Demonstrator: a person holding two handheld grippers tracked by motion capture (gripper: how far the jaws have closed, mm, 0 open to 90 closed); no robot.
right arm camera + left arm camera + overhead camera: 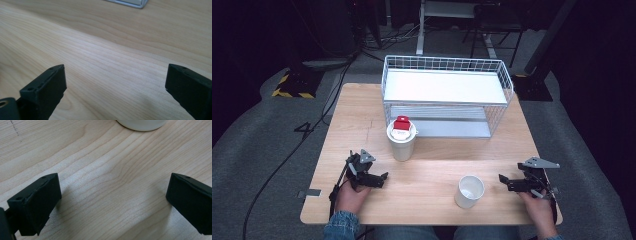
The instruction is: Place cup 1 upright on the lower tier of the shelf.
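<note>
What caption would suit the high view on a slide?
Two open handheld grippers rest on a wooden table near two white paper cups.

High view looks down on the table (432, 200) — both gripper views skim its wood closely.

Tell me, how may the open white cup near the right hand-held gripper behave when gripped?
The white cup looks like thin paper and empty, so probably light and easy to crush. It stands upright and narrows downward, so a sideways push might tip it.
</note>
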